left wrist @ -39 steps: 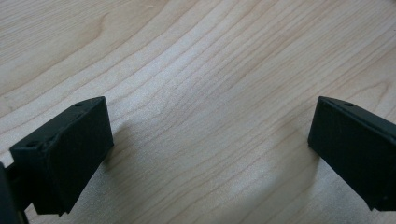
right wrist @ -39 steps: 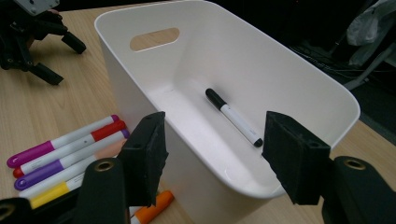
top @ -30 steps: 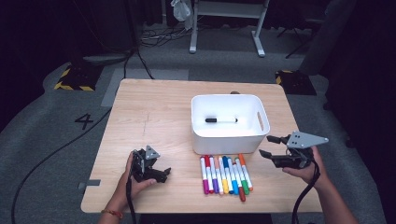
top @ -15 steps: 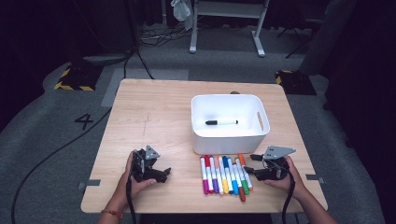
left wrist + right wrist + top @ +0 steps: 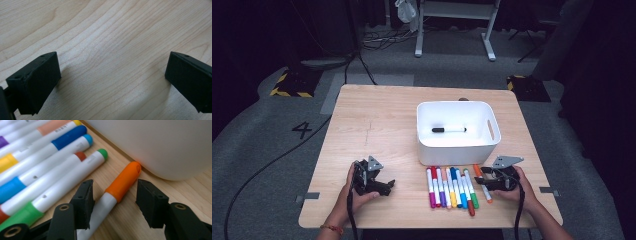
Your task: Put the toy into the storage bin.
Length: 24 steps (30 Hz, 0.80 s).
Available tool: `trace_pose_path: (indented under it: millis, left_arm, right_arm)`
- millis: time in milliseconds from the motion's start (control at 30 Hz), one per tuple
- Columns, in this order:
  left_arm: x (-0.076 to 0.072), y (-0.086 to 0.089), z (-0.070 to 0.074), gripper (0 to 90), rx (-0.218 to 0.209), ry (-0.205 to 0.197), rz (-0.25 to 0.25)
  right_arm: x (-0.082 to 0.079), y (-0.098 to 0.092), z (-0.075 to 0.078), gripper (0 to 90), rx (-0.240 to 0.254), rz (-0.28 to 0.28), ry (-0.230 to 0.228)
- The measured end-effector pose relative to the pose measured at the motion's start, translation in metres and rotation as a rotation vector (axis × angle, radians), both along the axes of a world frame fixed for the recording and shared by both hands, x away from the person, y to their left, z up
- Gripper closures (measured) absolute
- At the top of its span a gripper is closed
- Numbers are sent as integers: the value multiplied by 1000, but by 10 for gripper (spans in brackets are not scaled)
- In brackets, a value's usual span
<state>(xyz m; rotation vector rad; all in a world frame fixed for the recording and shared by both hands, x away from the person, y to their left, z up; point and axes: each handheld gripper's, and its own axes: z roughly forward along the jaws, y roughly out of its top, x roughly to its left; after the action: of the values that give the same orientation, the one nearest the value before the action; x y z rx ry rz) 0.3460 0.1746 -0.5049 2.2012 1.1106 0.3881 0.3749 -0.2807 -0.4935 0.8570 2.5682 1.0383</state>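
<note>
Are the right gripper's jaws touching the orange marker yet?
Apart. The right gripper view shows the right gripper straddling the orange marker, wood visible between each closing jaw and the marker.

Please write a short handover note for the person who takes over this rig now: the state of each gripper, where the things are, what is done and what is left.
Right gripper: low on the table, jaws just closing around the orange-capped marker, pads not yet pressing on it.
Left gripper: open, holding nothing, resting on the table.
White bin: holds one black marker.
Row of markers: lies in front of the bin, the orange one at its right end.
Done: one marker binned.
Left: probably grip the orange one, drop it in, then the others.
</note>
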Motion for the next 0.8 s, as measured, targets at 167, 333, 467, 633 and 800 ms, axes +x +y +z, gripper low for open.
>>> trace_pose_path:
  millis: [167,333,467,633,800]
  left_arm:
    - [0,0,0,3,0,-1,0]
    - [0,0,0,3,0,-1,0]
    - [0,0,0,2,1,-1,0]
    - [0,0,0,2,0,-1,0]
    - [0,0,0,2,0,-1,0]
  right_arm:
    - [4,-4,0,616,9,-36,-4]
    - [5,-6,0,744,13,-32,-11]
    - [4,-8,0,749,11,-26,-11]
    - [-2,-16,8,751,56,5,-31]
    - [-14,-24,28,751,101,18,-80]
